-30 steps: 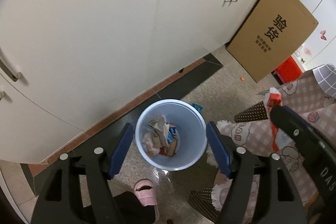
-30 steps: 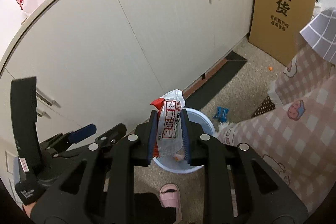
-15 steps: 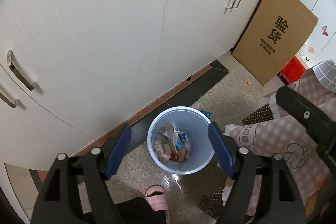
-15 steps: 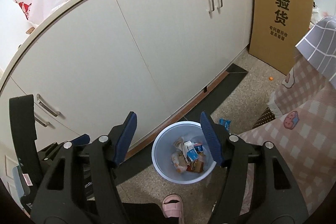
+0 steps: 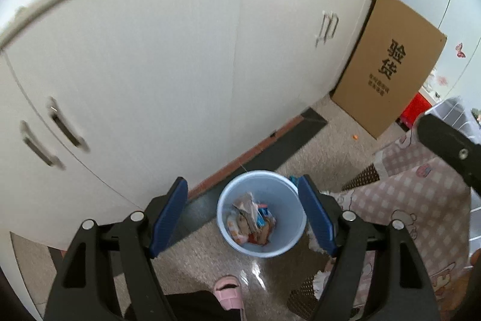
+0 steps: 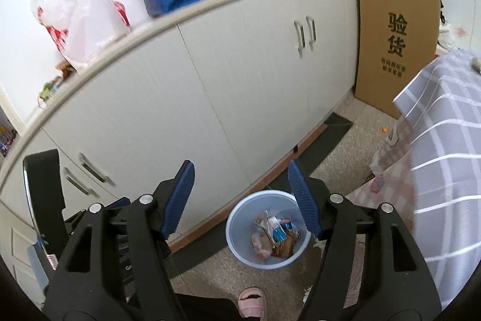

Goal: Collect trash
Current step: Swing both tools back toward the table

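Observation:
A pale blue waste bin (image 5: 290,218) stands on the speckled floor in front of white cabinets, holding several crumpled wrappers and cartons (image 5: 251,220). My left gripper (image 5: 242,179) hangs open well above it, nothing between its blue pads. In the right wrist view the same bin (image 6: 240,233) and its trash (image 6: 275,236) lie below my right gripper (image 6: 241,165). Its jaws are opening, with nothing between them. A small blue wrapper (image 5: 292,178) lies on the floor just behind the bin.
White cabinet doors (image 5: 180,80) run along the left. A brown cardboard box (image 5: 387,74) leans at their far end, a red crate (image 5: 416,106) beside it. A pink checked cloth (image 5: 415,200) and a grey checked cloth (image 6: 445,140) hang at the right. A pink slipper (image 6: 252,301) is below.
The right gripper opened and let go of the red and white snack wrapper, which is no longer between its pads. Both grippers rose and tilted up, so the bin looks smaller.

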A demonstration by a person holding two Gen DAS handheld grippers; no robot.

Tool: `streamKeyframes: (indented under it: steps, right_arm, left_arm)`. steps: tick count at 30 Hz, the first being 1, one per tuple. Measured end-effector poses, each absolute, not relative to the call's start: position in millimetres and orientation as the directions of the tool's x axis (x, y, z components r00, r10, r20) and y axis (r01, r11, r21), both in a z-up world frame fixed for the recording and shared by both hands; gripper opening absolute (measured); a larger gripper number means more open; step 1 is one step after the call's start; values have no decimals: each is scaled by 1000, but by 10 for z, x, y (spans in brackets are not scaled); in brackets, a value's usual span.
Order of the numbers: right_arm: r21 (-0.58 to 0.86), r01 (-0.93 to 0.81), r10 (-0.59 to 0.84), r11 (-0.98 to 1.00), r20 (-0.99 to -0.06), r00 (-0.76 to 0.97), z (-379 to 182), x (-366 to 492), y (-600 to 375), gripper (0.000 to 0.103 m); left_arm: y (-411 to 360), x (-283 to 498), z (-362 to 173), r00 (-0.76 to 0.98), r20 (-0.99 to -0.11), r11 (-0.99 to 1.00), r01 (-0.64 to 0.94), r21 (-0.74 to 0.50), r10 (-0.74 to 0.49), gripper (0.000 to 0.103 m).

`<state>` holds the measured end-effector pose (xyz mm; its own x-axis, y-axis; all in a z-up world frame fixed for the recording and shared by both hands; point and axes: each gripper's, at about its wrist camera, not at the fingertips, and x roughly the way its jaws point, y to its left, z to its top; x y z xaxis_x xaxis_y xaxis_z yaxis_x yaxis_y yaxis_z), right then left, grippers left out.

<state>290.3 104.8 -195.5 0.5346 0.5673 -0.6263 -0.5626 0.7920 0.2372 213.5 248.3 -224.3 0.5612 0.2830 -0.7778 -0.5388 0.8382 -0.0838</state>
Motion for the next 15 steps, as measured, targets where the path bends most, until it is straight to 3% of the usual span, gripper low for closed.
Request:
streamKeyframes:
  steps: [15]
  right_arm:
    - [271,-490,560,828,-443,700,-953,2568,-257,72]
  left_arm:
    - [1523,2050,-1068,752,-621,902,-399,-165,219,81]
